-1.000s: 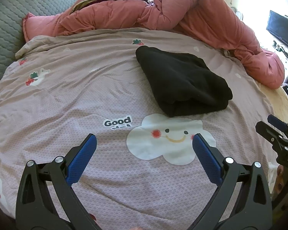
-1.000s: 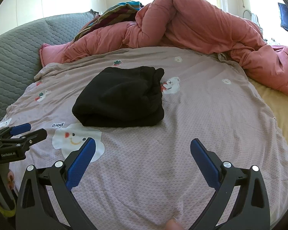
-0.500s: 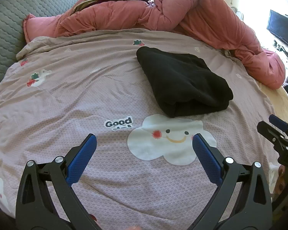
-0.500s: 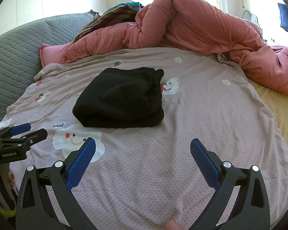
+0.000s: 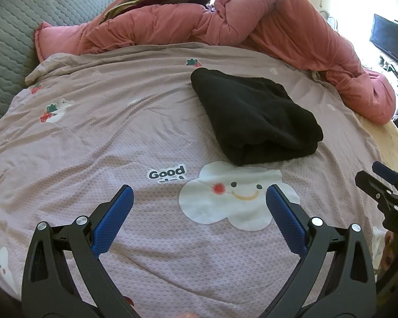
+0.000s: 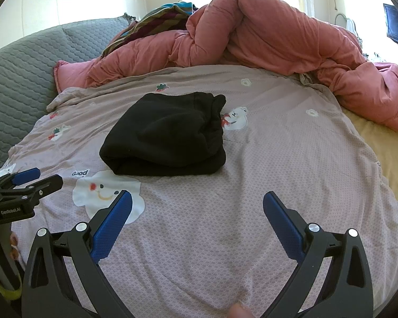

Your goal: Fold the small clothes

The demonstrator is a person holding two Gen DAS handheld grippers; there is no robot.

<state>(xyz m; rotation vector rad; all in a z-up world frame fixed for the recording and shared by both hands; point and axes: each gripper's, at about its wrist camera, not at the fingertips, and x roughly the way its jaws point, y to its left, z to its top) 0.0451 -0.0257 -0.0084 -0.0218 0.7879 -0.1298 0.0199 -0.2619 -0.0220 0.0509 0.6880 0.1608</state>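
Black fleece garment lies folded in a compact bundle on the mauve cartoon-print bedsheet.

Both claws hang clear of it with fingers spread and nothing held: left gripper, right gripper. The fold looks finished (edges doubled under). Any next move calls for a fresh garment, none in view, or squaring this bundle's loose far edge.

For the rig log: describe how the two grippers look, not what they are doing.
Both match: the left gripper and right gripper have black plastic frames with triangular cut-outs, silver pivot bolts, and long fingers faced with textured blue pads. The left one's side bears small white lettering. No cables or sleeves are visible.
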